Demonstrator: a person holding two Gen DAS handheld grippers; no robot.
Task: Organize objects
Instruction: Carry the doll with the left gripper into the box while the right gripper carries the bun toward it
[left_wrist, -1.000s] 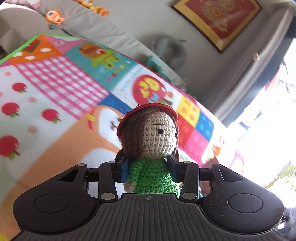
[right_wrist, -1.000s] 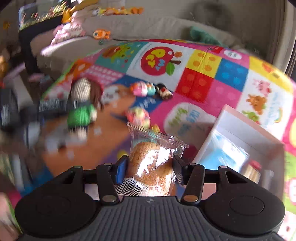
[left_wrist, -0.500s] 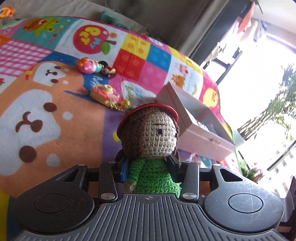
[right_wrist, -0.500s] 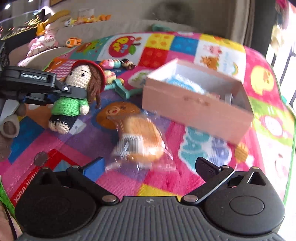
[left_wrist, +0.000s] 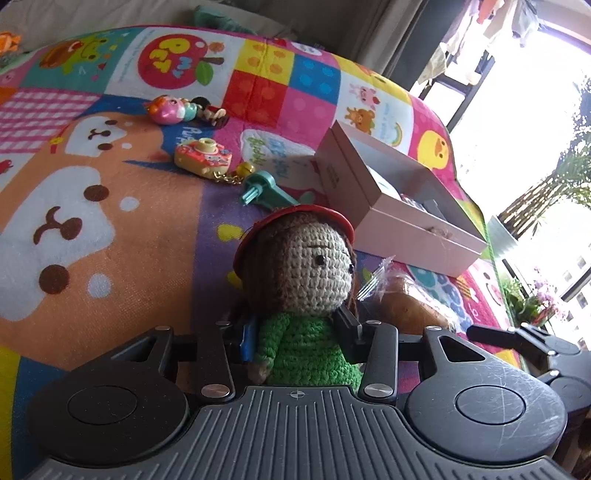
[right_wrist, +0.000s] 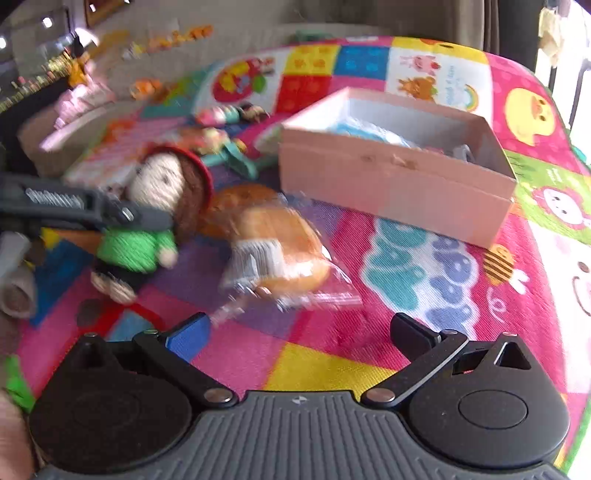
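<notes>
My left gripper (left_wrist: 295, 334) has its jaws closed on the doll (left_wrist: 306, 291) at the green body, held above the mat (left_wrist: 110, 229), while my right gripper (right_wrist: 299, 332) stands with jaws spread as wide as they go and nothing between them. The bun (right_wrist: 273, 251) in its wrapper lies on the mat just short of the box (right_wrist: 391, 181), which sits toward the mat's far right corner with a few things already inside. I judge the sorting partly done: doll, bun, camera (left_wrist: 203, 157), figures (left_wrist: 184, 110) and teal tool (left_wrist: 266, 192) are not yet boxed.
</notes>
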